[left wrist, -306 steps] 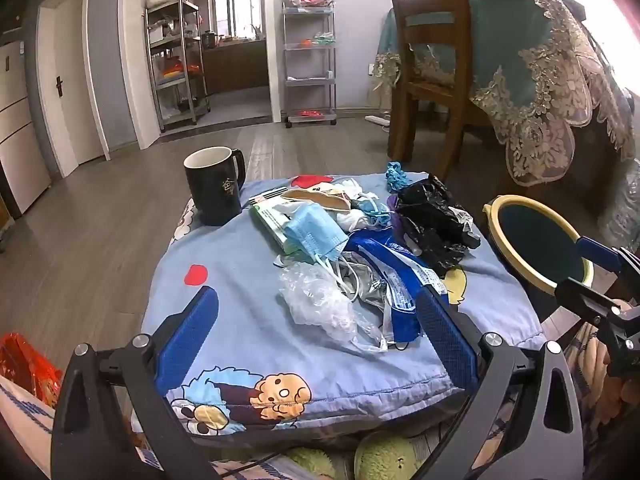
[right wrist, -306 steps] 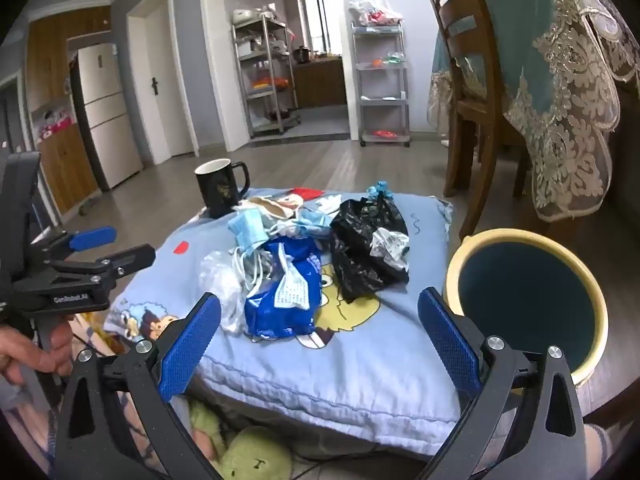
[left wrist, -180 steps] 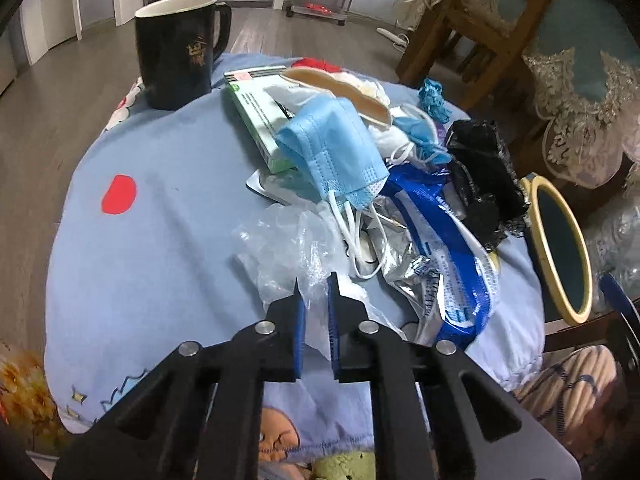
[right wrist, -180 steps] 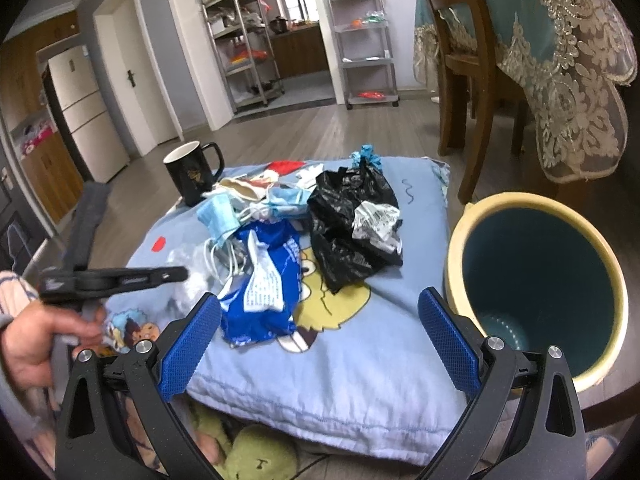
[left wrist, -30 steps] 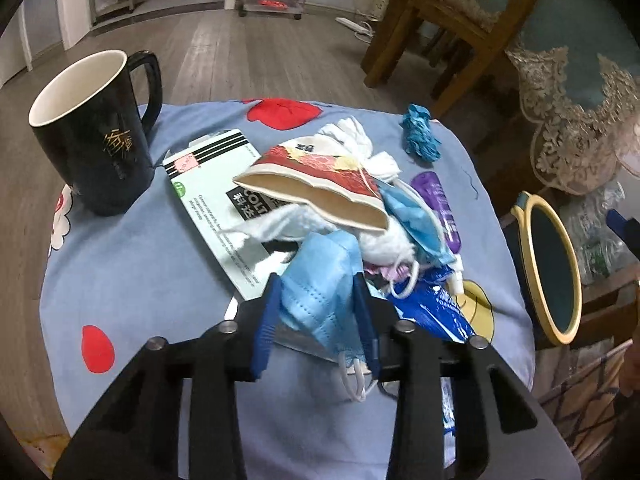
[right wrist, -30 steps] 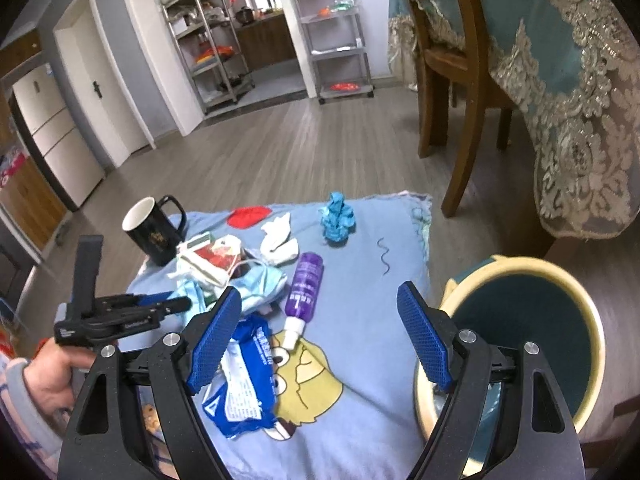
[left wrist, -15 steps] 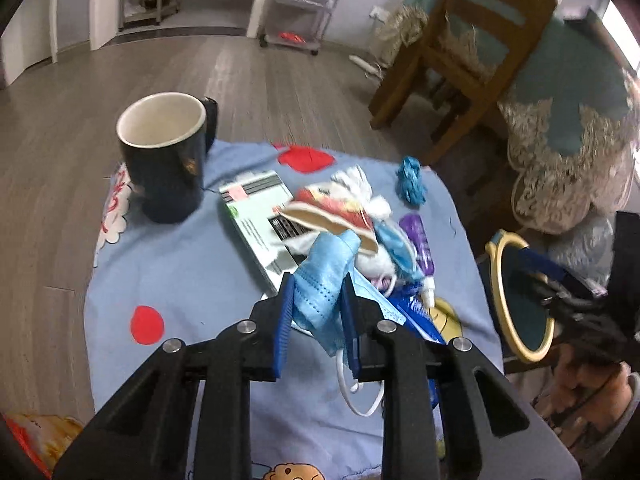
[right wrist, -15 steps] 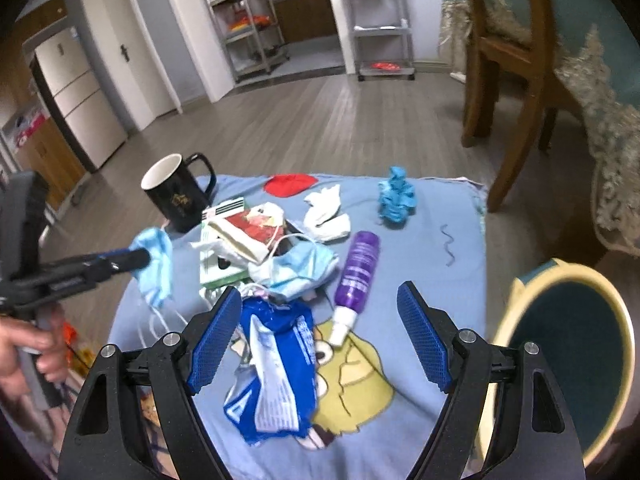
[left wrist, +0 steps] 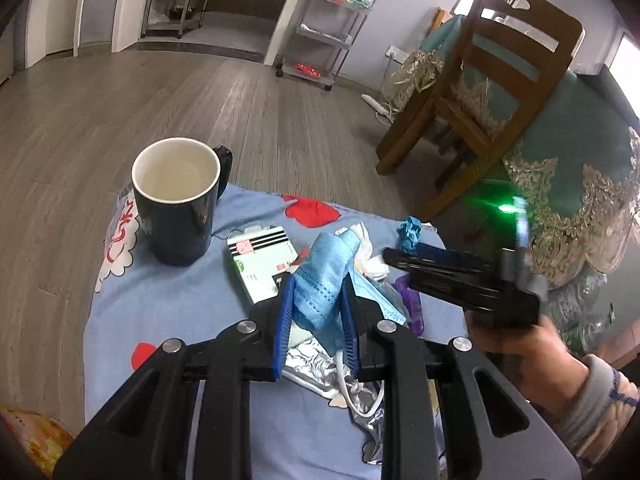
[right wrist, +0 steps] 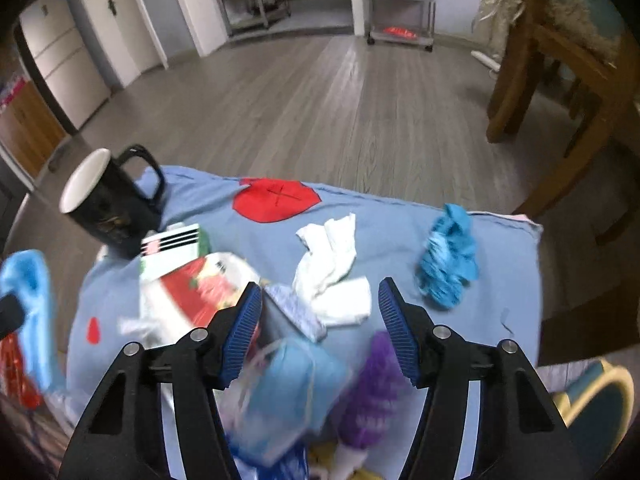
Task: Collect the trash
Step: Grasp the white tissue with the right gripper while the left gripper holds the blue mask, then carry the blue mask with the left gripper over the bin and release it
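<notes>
Left gripper (left wrist: 316, 316): clamped on the blue mask (left wrist: 325, 280), lifted above the cushion (left wrist: 168, 292).
Right gripper (right wrist: 318, 324): jaws just closing, not yet gripping, over the tissue (right wrist: 332, 276).
Bin (right wrist: 596, 396): right, beside the cushion.
Risk: mask's dangling loop could snag other litter; mug (left wrist: 176, 204) stands close.

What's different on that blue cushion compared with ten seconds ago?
The black bag and clear plastic are gone. The left gripper has clamped a blue face mask and lifted it. The right gripper, jaws just closing, empty, came over the white tissue. The mug stayed put.
</notes>
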